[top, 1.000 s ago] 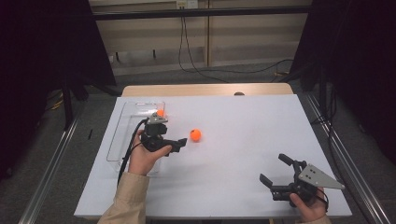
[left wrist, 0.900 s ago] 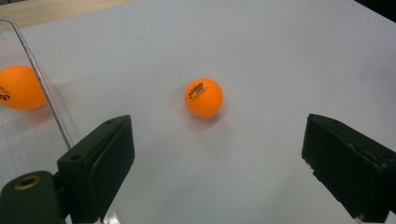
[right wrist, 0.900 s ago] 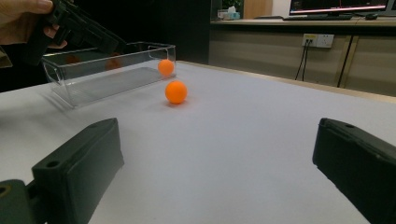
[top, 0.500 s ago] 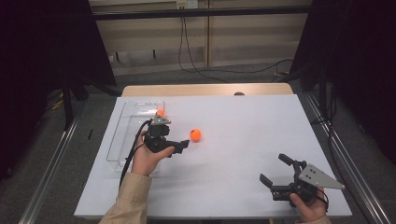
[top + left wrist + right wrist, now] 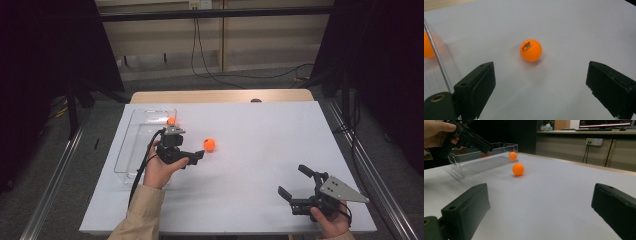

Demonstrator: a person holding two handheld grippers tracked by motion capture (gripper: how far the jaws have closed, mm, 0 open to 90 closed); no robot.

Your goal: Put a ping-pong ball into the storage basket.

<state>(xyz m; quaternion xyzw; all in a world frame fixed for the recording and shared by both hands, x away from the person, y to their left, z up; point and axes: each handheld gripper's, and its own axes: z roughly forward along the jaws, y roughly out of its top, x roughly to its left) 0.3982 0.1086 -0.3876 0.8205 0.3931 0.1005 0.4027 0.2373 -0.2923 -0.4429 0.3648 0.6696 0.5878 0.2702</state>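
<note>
1. Small round orange plastic ball [image 5: 209, 144] sitting loose on the white surface [image 5: 260, 150], just off the long side of the clear rectangular plastic bin [image 5: 131, 150]. Nothing touching it.
2. Same ball [image 5: 531, 50] caught up close in the left gripper view, dark printed logo on top, lying ahead of the jaws and between their lines, bin wall off to one side.
3. Left gripper [image 5: 192, 159] held up in a hand beside the bin, tips aimed at the ball and near it but clearly apart. Jaws spread wide, nothing between them.
4. Second orange ball [image 5: 171, 121] inside the bin, up at its far end, close to the corner. Visible through the clear wall in the right gripper view [image 5: 512, 156], behind the loose ball [image 5: 518, 169].
5. Right gripper [image 5: 295, 183] way over on the opposite side of the surface from the bin, near the front edge, well apart from the loose ball. Jaws apart too, bare surface between them.
6. Left gripper [image 5: 486, 147] also seen from the right gripper view, hanging just above the bin's near rim with a hand wrapped around its body.
7. Black cable [image 5: 142, 170] trailing from the left gripper down along the sleeve, crossing the bin's front corner.
</note>
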